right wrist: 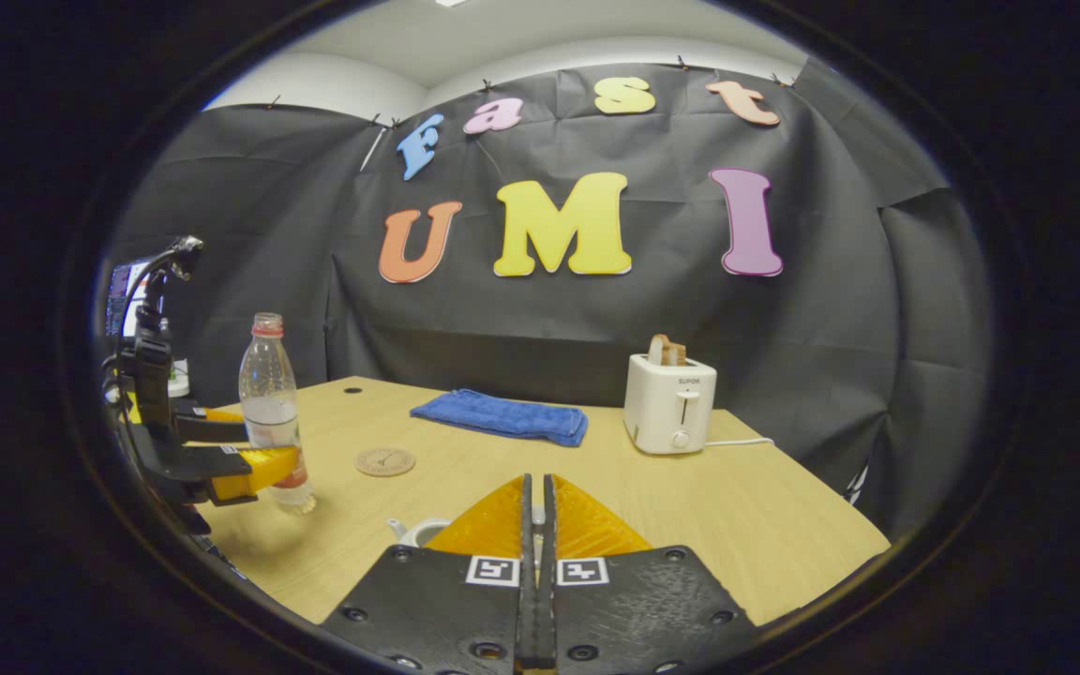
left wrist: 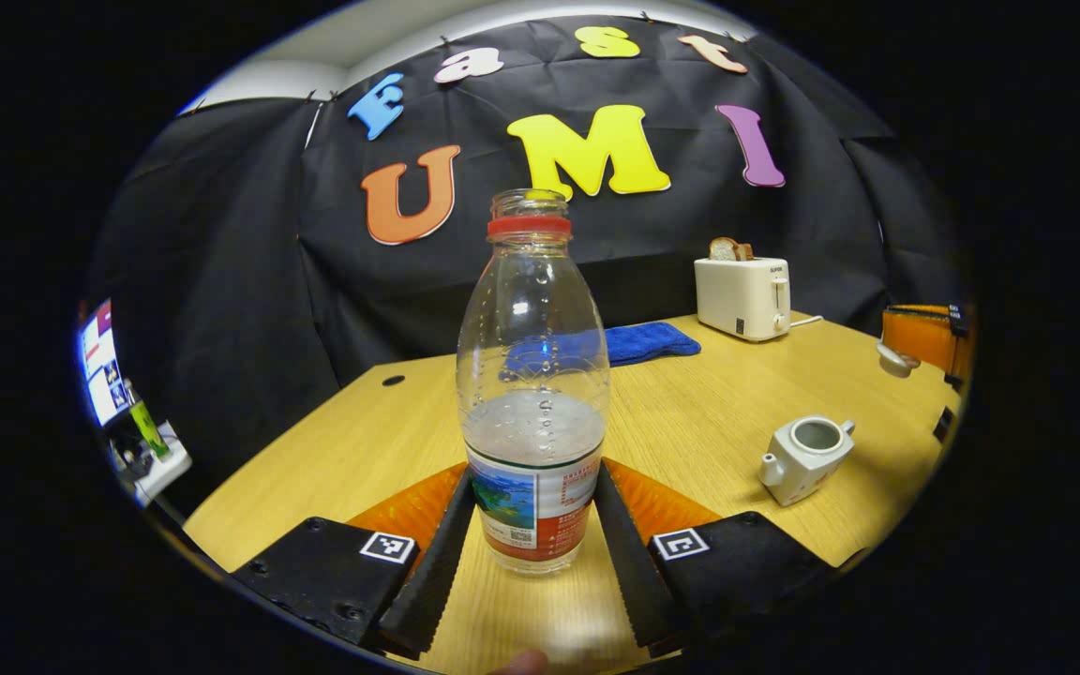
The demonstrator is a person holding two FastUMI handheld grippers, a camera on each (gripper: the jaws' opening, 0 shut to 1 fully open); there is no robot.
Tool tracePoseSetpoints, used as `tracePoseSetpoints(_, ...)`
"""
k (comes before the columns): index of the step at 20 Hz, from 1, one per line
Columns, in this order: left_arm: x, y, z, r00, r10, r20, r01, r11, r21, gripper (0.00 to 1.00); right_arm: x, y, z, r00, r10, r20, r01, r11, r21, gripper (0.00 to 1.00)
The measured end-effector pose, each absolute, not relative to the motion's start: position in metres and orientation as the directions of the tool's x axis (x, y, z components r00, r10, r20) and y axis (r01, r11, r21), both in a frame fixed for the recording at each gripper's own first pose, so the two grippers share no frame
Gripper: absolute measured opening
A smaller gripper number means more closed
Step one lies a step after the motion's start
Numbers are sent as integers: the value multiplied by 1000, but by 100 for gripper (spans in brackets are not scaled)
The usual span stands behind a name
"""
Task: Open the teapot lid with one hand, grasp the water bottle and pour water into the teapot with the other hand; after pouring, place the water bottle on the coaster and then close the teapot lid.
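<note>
Left tongs [left wrist: 532,553] are shown nearest the lens in the left gripper view, their two fingers [left wrist: 435,562] flanking the lower, labelled part of the water bottle [left wrist: 533,394]. Both fingers appear to lie against the label, so the bottle is judged to be gripped, though how hard cannot be told. The bottle is seen upright on the tabletop [left wrist: 709,412], uncapped, and roughly one third full. It is a thin clear plastic vessel: light, smooth and easily dented, so a hard squeeze could buckle the wall and push the water level up. The low hold is judged sound, because the water sits low and the label offers some friction; the open neck means that any tilt will spill.

Farther right in the same view, the white teapot [left wrist: 804,457] is shown with its mouth open and no lid on it. It looks like glazed ceramic: stiff, slippery and breakable.

In the right gripper view, the right tongs [right wrist: 536,525] are seen pressed together; whether the lid is held between them cannot be told. The teapot rim [right wrist: 418,532] shows just beyond them. The round coaster [right wrist: 385,461] lies on the tabletop to the right of the bottle, apart from it. A blue cloth [right wrist: 501,416] and a toaster [right wrist: 669,401] stand farther back.
</note>
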State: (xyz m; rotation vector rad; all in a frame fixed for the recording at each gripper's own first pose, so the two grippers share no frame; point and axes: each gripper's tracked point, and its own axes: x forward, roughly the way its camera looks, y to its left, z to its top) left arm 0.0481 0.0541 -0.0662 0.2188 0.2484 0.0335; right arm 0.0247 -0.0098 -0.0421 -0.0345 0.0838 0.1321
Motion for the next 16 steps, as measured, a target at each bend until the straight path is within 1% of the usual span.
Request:
tracePoseSetpoints(1, 48, 55, -60, 972, 70, -226, -5, 962, 274, 82, 23, -14, -42, 989, 125, -83, -128, 991, -30, 0)
tracePoseSetpoints(2, 48, 56, -55, 974, 76, -215, 0, 943, 334, 76, 23, -18, -41, 989, 122, -82, -125, 992, -31, 0)
tracePoseSetpoints(5, 48, 61, -38, 981, 98, -169, 6, 850, 526, 76, 20, -30, -42, 990, 117, -82, -120, 992, -32, 0)
tracePoseSetpoints(8, 50, 63, -28, 985, 118, -127, 9, 696, 718, 75, 17, -39, -41, 991, 109, -81, -113, 993, -46, 0)
tracePoseSetpoints(10, 52, 63, -26, 985, 127, -116, 16, 607, 795, 75, 15, -45, -41, 992, 103, -76, -107, 993, -42, 0)
tracePoseSetpoints(11, 53, 59, -27, 986, 123, -115, 24, 571, 821, 75, 13, -46, -42, 991, 106, -77, -109, 993, -35, 2)
tracePoseSetpoints(12, 55, 55, -29, 986, 115, -119, 39, 537, 843, 75, 12, -47, -43, 991, 108, -79, -111, 993, -31, 0)
tracePoseSetpoints(15, 55, 43, -37, 988, 82, -130, 87, 402, 912, 75, 11, -51, -44, 990, 110, -82, -113, 993, -24, 0)
tracePoseSetpoints(16, 55, 40, -40, 988, 75, -136, 101, 352, 930, 75, 10, -54, -44, 990, 111, -82, -113, 993, -19, 2)
